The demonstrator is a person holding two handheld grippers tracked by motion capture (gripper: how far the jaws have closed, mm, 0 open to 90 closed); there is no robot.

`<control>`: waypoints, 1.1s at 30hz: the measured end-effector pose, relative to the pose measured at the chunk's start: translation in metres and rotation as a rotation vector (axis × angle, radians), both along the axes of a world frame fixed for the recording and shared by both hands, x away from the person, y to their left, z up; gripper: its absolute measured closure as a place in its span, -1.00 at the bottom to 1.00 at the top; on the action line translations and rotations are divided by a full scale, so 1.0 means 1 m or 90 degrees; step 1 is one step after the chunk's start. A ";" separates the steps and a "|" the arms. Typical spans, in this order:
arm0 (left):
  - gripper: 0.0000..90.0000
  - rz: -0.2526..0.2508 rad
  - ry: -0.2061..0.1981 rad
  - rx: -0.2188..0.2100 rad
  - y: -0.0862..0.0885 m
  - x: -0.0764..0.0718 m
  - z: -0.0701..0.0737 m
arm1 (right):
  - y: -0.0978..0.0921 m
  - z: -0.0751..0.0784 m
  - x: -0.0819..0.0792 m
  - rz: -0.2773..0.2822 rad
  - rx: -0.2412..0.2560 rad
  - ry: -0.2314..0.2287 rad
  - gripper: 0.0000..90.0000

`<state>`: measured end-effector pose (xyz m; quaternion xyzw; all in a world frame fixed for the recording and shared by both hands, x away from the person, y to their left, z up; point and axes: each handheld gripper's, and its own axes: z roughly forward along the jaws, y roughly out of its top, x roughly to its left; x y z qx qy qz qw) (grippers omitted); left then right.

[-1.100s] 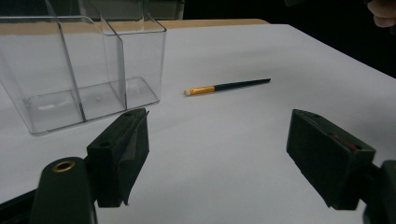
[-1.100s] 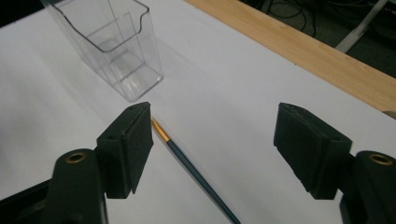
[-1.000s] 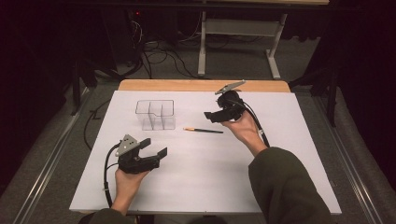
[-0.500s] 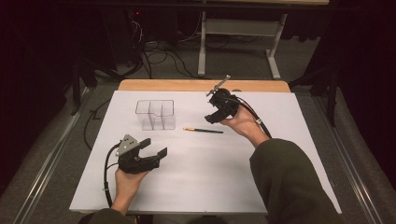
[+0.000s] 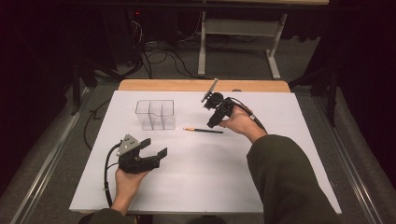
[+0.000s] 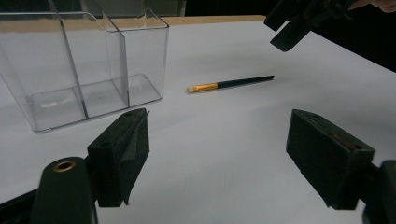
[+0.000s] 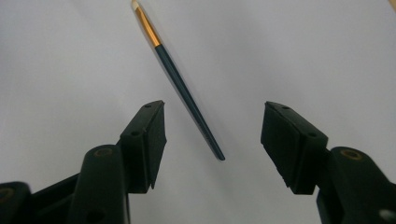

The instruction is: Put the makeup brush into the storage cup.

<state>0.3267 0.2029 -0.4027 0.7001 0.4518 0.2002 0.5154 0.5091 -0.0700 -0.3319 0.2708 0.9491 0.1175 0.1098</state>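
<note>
Right gripper (image 7: 212, 133) hovering over one brush (image 7: 180, 84), jaws apart, brush lying mid-surface toward far edge. Left gripper (image 6: 217, 154) resting near front-left, jaws apart. One clear organizer (image 5: 155, 113) standing beside brush. No readable writing.

We see a matt white tabletop (image 5: 210, 172), smooth like paper, with bare light wood along its far edge. The organizer (image 6: 88, 60) near the far left corner is clear glossy plastic. The brush (image 7: 180, 84) has a glossy dark handle, shiny gold metal ferrule and pale bristle tip. Right claw (image 7: 212, 140) pads look matt black, slightly rough.
</note>
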 end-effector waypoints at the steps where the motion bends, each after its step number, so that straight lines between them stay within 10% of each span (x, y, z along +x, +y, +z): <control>1: -0.52 0.000 0.000 0.000 0.000 0.000 0.000 | 0.001 -0.001 0.001 0.005 -0.001 0.002 -0.04; 33: -0.51 -0.004 0.001 0.005 -0.002 0.001 0.000 | 0.023 -0.049 0.017 0.020 -0.056 0.093 0.23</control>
